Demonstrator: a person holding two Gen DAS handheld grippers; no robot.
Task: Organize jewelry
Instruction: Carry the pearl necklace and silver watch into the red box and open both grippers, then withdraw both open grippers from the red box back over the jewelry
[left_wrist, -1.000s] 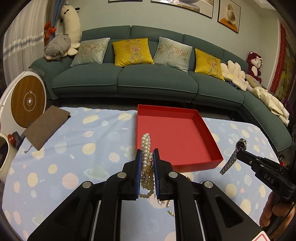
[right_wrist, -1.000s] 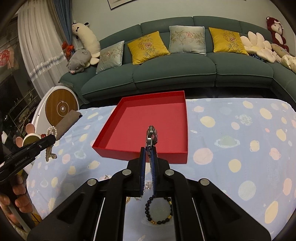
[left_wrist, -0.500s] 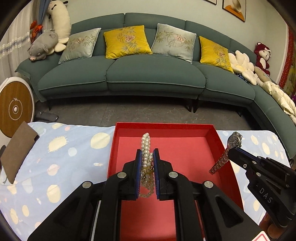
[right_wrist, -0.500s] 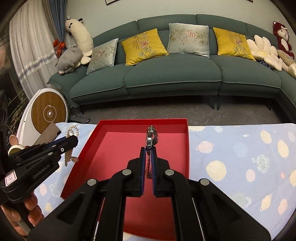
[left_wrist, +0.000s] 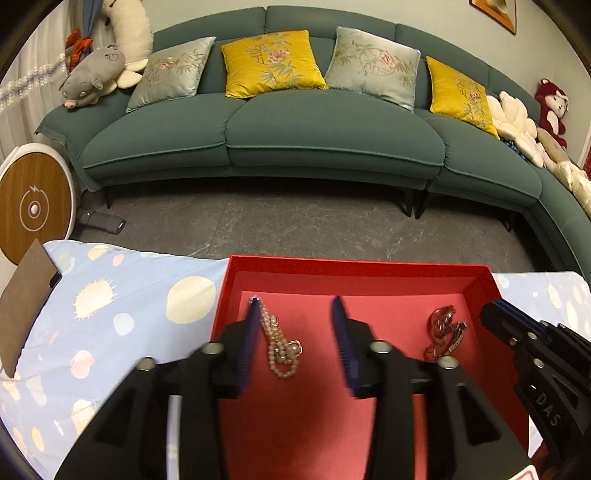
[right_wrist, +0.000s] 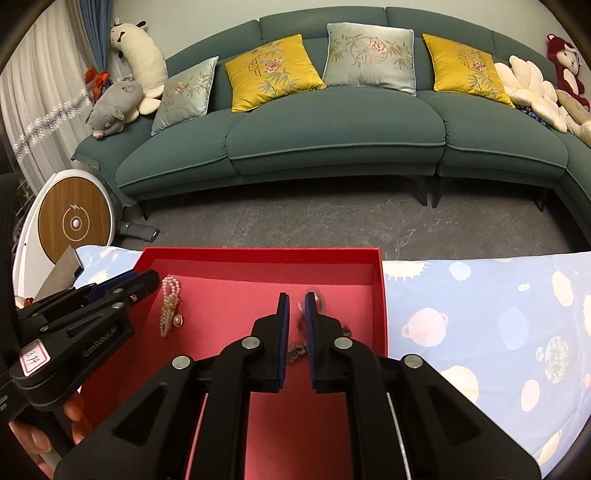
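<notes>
A red open box (left_wrist: 354, 266) (right_wrist: 258, 254) lies on the blue spotted cloth. My left gripper (left_wrist: 295, 310) is open over the box's left part; the pearl necklace (left_wrist: 279, 343) lies loose on the box floor by its left finger, and it also shows in the right wrist view (right_wrist: 170, 310). My right gripper (right_wrist: 294, 297) is open over the box's right part; the metal watch (right_wrist: 306, 332) lies on the box floor between and under its fingers, and it also shows in the left wrist view (left_wrist: 443, 332).
A green sofa (left_wrist: 295, 129) with cushions stands beyond the grey floor. A round wooden-faced device (right_wrist: 74, 221) stands at the left. A brown pouch (left_wrist: 22, 310) lies on the cloth's left edge. Blue spotted cloth (right_wrist: 480, 317) extends right of the box.
Both grippers moved forward and down over the red box, then opened. The pearl necklace and the watch dropped out of the jaws onto the box floor.
</notes>
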